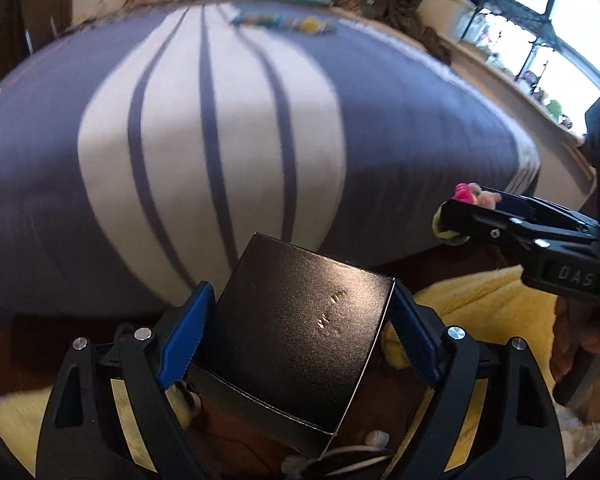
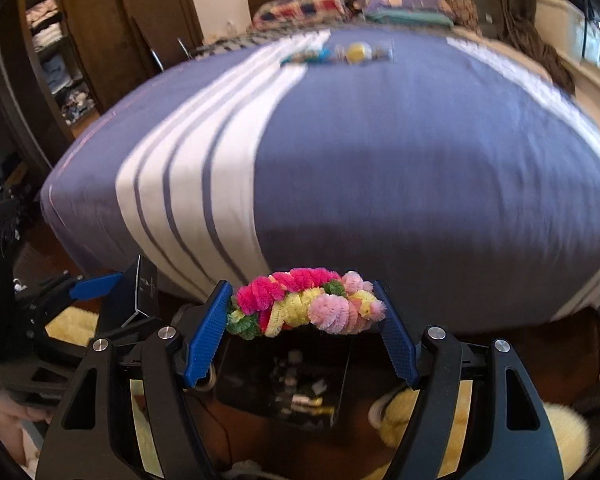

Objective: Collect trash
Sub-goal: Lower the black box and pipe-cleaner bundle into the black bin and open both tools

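My left gripper (image 1: 302, 296) is shut on a black cardboard box (image 1: 300, 352), its blue pads (image 1: 188, 328) pressing both sides. In the right wrist view that box (image 2: 144, 292) shows at the left. My right gripper (image 2: 302, 304) is shut on a fuzzy pink, yellow and green pipe-cleaner garland (image 2: 304, 304). From the left wrist view the same right gripper (image 1: 472, 216) reaches in from the right beside the bed. Below the garland sits a dark open bin (image 2: 342, 384) with several small items inside. More colourful litter (image 2: 340, 54) lies far up the bed.
A bed with a blue and white striped cover (image 1: 220, 140) fills the view ahead, with pillows (image 2: 300, 8) at its head. A yellow fluffy rug (image 1: 480, 300) and white cables (image 1: 360, 452) lie on the floor. Open wardrobe shelves (image 2: 56, 52) stand left, a window (image 1: 540, 20) right.
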Available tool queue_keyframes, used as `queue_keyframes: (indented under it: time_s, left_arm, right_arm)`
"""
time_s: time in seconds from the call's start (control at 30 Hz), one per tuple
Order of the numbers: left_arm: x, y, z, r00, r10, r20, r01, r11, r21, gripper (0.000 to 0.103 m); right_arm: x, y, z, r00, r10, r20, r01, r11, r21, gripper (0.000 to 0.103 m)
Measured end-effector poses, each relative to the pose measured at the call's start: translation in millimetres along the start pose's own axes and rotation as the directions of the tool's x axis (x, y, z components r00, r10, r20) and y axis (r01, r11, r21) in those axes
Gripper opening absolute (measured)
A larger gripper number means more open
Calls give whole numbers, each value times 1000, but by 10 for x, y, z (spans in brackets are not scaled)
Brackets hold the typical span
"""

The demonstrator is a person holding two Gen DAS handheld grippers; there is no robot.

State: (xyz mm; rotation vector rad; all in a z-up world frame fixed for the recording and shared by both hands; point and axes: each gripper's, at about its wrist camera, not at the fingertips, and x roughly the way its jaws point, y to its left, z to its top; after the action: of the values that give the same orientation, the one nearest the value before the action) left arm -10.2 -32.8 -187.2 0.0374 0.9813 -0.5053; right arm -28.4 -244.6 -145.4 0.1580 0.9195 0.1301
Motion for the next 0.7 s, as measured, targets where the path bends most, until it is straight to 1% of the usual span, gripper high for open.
queue_keyframes:
  time_s: [0.1, 0.2, 0.33, 0.43, 0.5, 0.6, 0.7]
  left_arm:
    - [237, 47, -180, 998, 25, -53, -27, 999, -30, 82]
    - [524, 88, -333, 993, 42, -109, -47, 998, -50, 82]
    - [904, 129, -465, 982, 60, -179, -71, 996, -53, 83]
    - [1124, 193, -570, 971, 41, -234, -60, 995, -74, 83]
    - [1268, 199, -606, 963, 45, -266, -67, 995, -74, 83]
    - [1402, 186, -633, 954, 56, -294, -77, 995, -61, 83]
    - [1449, 183, -652, 949, 59, -309, -79, 995, -53, 84]
  right_arm:
    - [186, -28, -199, 999, 0, -46, 1, 1000, 29, 72]
    - [407, -49, -379, 995, -19, -96, 22, 999, 34, 72]
    - [787, -118, -558, 985, -37, -168, 47, 997, 56, 72]
    - [1032, -158, -644, 978, -15, -207, 35, 995, 96, 72]
    - [1168, -164, -682, 972, -13, -233, 38, 994, 103, 72]
    - [1341, -128, -732, 963, -20, -270, 47, 994, 96, 72]
    - [1412, -114, -758, 957, -18, -289, 48, 994, 97, 74]
